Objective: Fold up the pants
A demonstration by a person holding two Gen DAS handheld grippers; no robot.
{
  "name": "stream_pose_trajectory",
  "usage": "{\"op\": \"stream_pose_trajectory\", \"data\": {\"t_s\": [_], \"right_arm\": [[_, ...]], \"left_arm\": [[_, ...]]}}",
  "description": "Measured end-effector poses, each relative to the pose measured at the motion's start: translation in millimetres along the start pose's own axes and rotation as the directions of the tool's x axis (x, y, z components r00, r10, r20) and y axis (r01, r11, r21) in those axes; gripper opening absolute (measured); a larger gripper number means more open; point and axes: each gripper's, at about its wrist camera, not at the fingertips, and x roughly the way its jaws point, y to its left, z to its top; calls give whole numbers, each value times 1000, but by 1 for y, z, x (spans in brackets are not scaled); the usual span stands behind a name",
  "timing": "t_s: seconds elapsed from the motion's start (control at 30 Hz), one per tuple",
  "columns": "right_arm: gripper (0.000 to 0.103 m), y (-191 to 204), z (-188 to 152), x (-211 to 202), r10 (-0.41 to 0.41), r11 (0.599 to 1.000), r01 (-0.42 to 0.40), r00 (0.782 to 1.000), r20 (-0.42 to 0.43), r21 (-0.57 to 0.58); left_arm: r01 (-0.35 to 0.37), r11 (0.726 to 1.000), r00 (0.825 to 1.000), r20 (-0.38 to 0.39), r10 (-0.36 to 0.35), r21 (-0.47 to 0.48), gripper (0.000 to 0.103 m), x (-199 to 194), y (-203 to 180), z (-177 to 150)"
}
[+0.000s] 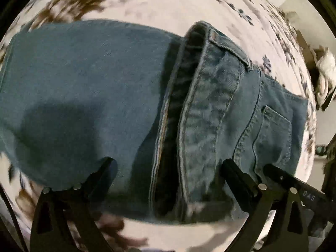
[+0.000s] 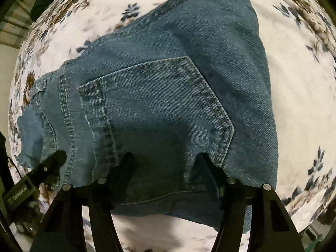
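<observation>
on the flowered bedspread [image 2: 294,67] the jeans [image 2: 168,105] lie already doubled over. both the left gripper [image 1: 168,163] and right gripper [image 2: 163,157] hover above the denim, jaws apart and holding nothing. seemingly between folds; next calls for pinching an edge.

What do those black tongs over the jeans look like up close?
Both are matt black. The left tongs and right tongs each have two flat, tapering fingers with triangular cut-outs lower down and small round silver studs near the joints. In the left view, the other tool's finger carries small pale lettering, too blurred to read. No sleeves or cables show clearly.
</observation>
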Motion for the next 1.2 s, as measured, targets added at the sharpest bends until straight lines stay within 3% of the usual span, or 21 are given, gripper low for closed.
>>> {"op": "stream_pose_trajectory", "data": {"t_s": [0.1,0.2,0.27,0.37,0.43,0.47,0.5,0.53,0.57,0.6,0.63,0.67,0.73,0.8,0.83,0.87,0.93,0.97,1.07,1.13,1.2], "right_arm": [[70,15,3,-24,-3,998,6,999,44,-63],[76,21,4,-44,4,995,4,996,85,-98],[76,18,6,-47,25,997,-19,997,78,-77],[76,17,10,-37,46,998,-44,997,55,-42],[76,19,9,-29,63,998,-63,997,42,-21],[76,20,9,-26,75,997,-74,996,39,-13],[76,22,6,-24,77,997,-76,996,38,-12],[76,26,7,-20,76,997,-75,996,36,-13],[76,28,7,-16,81,997,-80,996,28,-8],[76,31,7,-12,89,996,-89,996,22,-3],[76,33,6,-9,89,996,-89,996,19,2],[77,35,5,-7,81,997,-81,996,20,2],[77,38,6,-3,73,997,-73,997,17,-6],[77,37,7,-3,76,997,-76,997,15,-4],[77,36,7,-3,85,996,-85,996,13,-2],[77,35,8,-4,91,996,-91,996,12,-2],[77,31,7,-7,105,994,-105,994,14,-1],[77,28,6,-9,109,994,-109,994,16,-1],[77,17,2,-16,121,993,-122,992,23,11],[77,4,-3,-24,137,990,-138,990,27,36],[77,-16,-9,-38,141,987,-143,989,42,68]], "left_arm": [[53,995,998,43,-49,-81,102,-18,21,-6],[60,979,991,130,-36,-192,102,-48,59,-13],[102,930,980,195,-34,-353,102,-67,102,-18],[186,827,966,252,-56,-530,101,-69,150,-27],[258,746,952,292,-89,-614,99,-61,177,-34],[313,700,936,335,-111,-642,99,-57,189,-34],[331,681,928,355,-111,-653,94,-58,196,-31],[370,659,908,404,-108,-655,91,-60,203,-27],[381,651,898,431,-91,-656,84,-60,202,-25],[396,653,880,470,-69,-645,64,-64,206,-20],[417,658,862,503,-67,-627,35,-64,210,-14],[422,664,856,512,-68,-618,24,-63,209,-9],[418,682,856,511,-76,-599,22,-54,210,5],[392,695,881,463,-95,-603,22,-39,215,13],[387,708,882,462,-96,-591,21,-43,216,17],[383,727,878,468,-95,-570,18,-51,213,18],[367,806,848,523,-85,-464,9,-83,188,17],[338,860,829,554,-79,-382,9,-106,165,15],[273,950,783,609,-125,-155,9,-159,83,4],[267,964,768,602,-217,6,9,-174,21,-1],[247,957,794,534,-291,154,9,-165,-42,-8]]}}
